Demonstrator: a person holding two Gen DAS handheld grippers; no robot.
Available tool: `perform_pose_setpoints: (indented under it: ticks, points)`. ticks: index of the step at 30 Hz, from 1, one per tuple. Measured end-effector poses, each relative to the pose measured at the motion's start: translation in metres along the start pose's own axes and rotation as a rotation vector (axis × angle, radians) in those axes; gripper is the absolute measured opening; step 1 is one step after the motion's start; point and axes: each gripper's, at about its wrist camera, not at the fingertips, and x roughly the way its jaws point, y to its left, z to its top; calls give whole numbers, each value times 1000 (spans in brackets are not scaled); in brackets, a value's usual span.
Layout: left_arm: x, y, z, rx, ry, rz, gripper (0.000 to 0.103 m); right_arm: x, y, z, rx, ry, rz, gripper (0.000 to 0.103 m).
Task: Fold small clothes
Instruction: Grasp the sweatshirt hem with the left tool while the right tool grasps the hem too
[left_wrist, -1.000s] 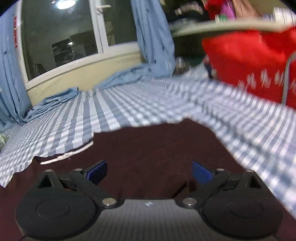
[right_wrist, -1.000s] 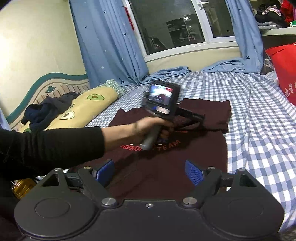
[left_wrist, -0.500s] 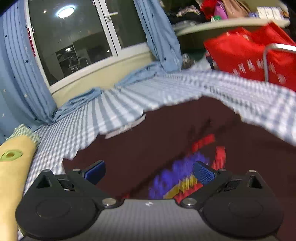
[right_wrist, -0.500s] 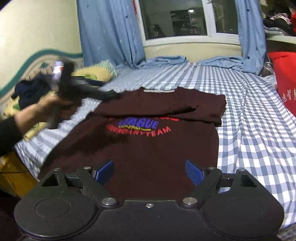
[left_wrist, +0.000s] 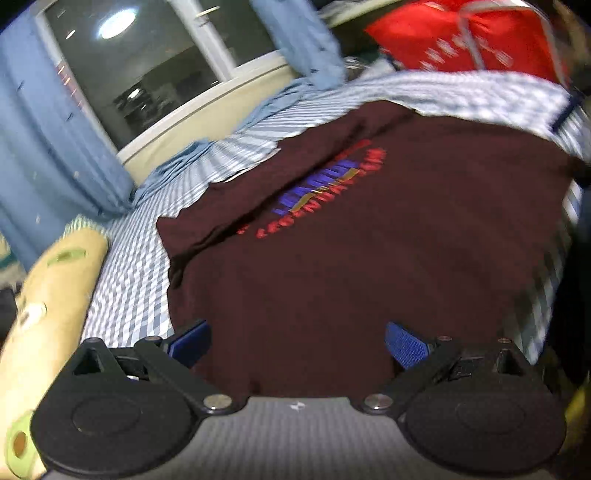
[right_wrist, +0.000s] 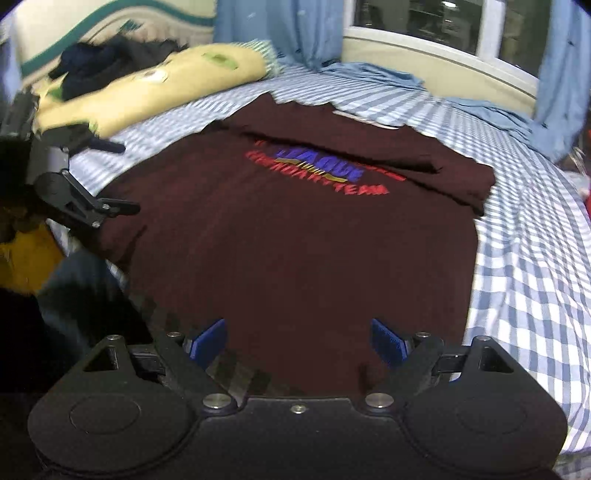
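Observation:
A dark maroon T-shirt (right_wrist: 295, 236) with red and blue lettering lies flat on the blue checked bed sheet (right_wrist: 517, 266), its top part folded down over the print. It fills the left wrist view too (left_wrist: 351, 258). My left gripper (left_wrist: 297, 341) is open and empty above the shirt's near left hem; in the right wrist view it (right_wrist: 110, 177) shows at the shirt's left edge. My right gripper (right_wrist: 297, 339) is open and empty above the near hem.
A yellow avocado-print bolster (right_wrist: 155, 85) with dark clothes (right_wrist: 96, 62) on it lies along the left side of the bed. A red bag (left_wrist: 469, 40) stands at the far right. Blue curtains (left_wrist: 55, 140) and a window (right_wrist: 443, 26) are behind the bed.
My left gripper has pulled back from the shirt's folded top to the near left hem, staying open. My right gripper has swung left over the near hem.

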Motion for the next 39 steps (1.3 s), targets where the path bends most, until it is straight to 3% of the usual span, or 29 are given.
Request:
perform_pose_setpoints:
  ticks: [7,12,17,20,22,28,30,31,32,34,35,39]
  points:
    - [-13,-52,-19,244,-10,42,102,2,22,-5,-25,-16,41,90]
    - [2,-87,-41,421,13,67,102,-6,33,-8,-65,-26,53,91]
    - [35,-108,-54,552,4,178,101,-16,31,-7,-52,-53,42,92]
    - [34,-104,-49,558,-2,229,95,-22,29,-8,-51,-61,27,93]
    - [19,-97,-41,520,-29,204,95,-25,27,-10,-49,-65,19,93]
    - [-18,-55,-5,330,-121,200,94,-23,21,-12,-29,-62,17,95]
    - [-20,-39,9,260,-134,181,83,-20,22,-10,-32,-62,23,95]
    - [-19,-32,16,235,-132,163,68,-19,23,-9,-38,-65,27,95]
    - [-18,-25,23,207,-127,135,46,-19,26,-7,-49,-69,30,95]
    - [-14,-12,37,146,-113,63,17,-19,30,-5,-70,-74,32,95]
    - [-12,-8,44,122,-109,44,9,-18,32,-4,-80,-78,32,95]
    - [-5,4,62,90,-113,24,6,-16,34,-2,-112,-96,15,95]
